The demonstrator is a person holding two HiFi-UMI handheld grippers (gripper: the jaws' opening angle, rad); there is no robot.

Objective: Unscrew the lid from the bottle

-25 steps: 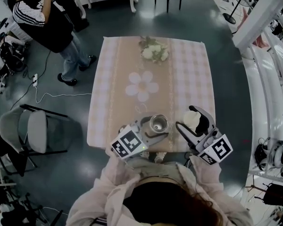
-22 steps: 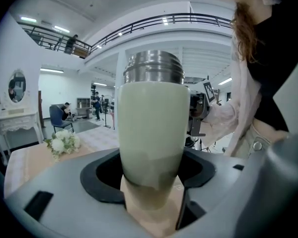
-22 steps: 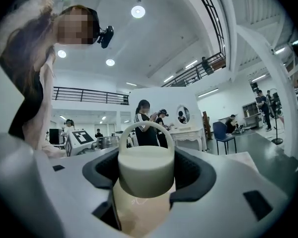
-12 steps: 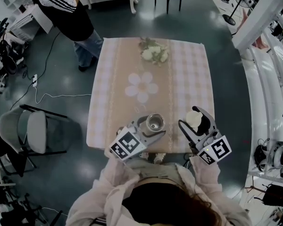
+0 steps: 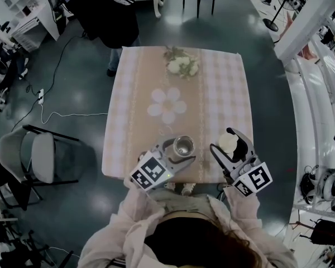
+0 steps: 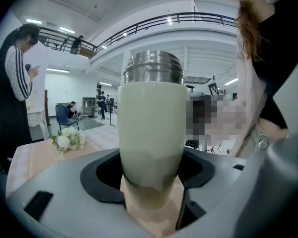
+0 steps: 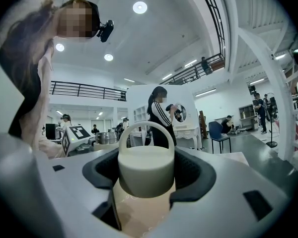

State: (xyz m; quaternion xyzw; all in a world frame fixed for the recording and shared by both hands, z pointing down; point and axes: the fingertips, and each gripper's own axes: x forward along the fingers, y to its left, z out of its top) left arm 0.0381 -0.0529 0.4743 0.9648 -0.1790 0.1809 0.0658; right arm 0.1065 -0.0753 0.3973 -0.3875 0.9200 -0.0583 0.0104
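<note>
A pale green bottle (image 5: 183, 146) with a bare steel threaded neck stands near the table's front edge, its mouth uncovered. My left gripper (image 5: 181, 151) is shut on the bottle's body; in the left gripper view the bottle (image 6: 151, 128) fills the space between the jaws of that gripper (image 6: 151, 175). The cream lid (image 5: 228, 143) with a loop handle is off the bottle and to its right, gripped by my right gripper (image 5: 230, 148). In the right gripper view the lid (image 7: 146, 170) sits upright between the jaws of my right gripper (image 7: 146, 180), pads against its sides.
A checked tablecloth with a flower print (image 5: 167, 102) covers the table (image 5: 223, 88). A white bouquet (image 5: 181, 65) lies at the far edge. A person in a striped top (image 5: 109, 10) stands beyond the far left corner. A folding chair (image 5: 39, 155) is at left.
The person in the striped top has walked from the left side toward the table's far corner. Both grippers, the bottle and the lid have hardly moved.
</note>
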